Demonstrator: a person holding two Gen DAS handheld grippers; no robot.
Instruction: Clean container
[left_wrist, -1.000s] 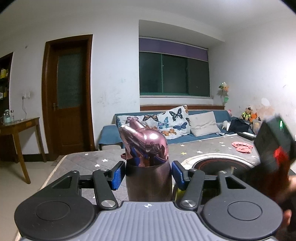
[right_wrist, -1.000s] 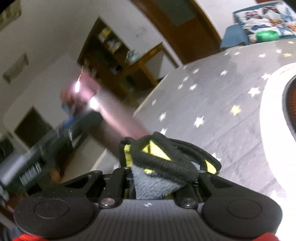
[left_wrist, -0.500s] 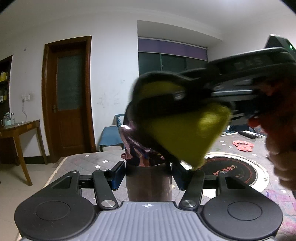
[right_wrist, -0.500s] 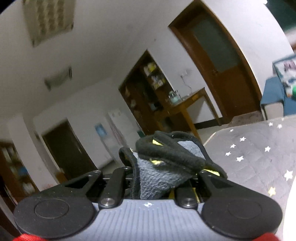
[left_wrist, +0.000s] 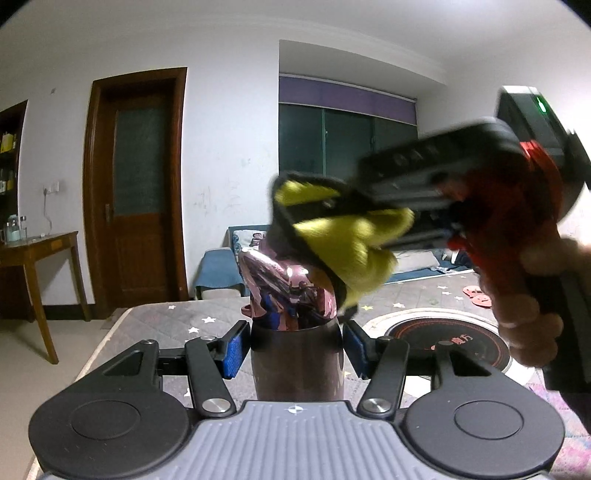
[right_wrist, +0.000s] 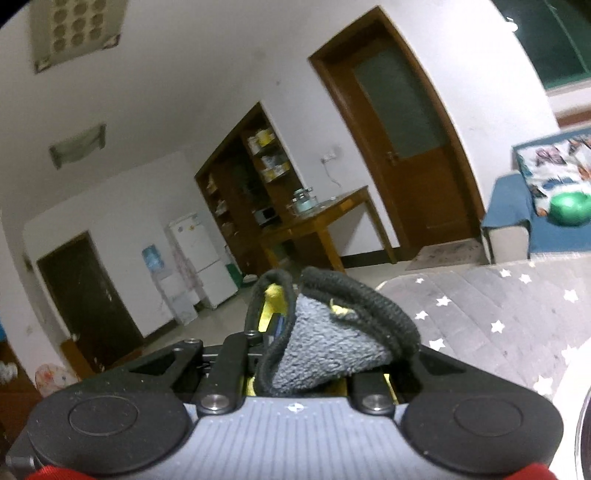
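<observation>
A star-printed grey surface (left_wrist: 155, 321) fills the lower part of the left wrist view, with a round dark cooker plate (left_wrist: 447, 343) set into it off to the right. Above it the left gripper (left_wrist: 295, 349) holds the container (left_wrist: 297, 363), a dark cylinder standing upright between the blue pads, its long axis vertical and its mouth facing up; the jaws are clamped on its sides. A crumpled pink, foil-like wrapper (left_wrist: 284, 288) sticks out of the mouth. The right gripper (left_wrist: 354, 218) comes in from the upper right, tilted down and leftward, its jaws closed on a yellow and grey cloth (left_wrist: 343, 243) with a black edging. The cloth hangs just above and to the right of the container's rim, touching or nearly touching the wrapper; blur hides which. The right wrist view shows only the cloth (right_wrist: 332, 343) bunched between its jaws, not the container. In my judgement the wiping hand must travel down and slightly left along the cylinder's axis to reach the mouth.
</observation>
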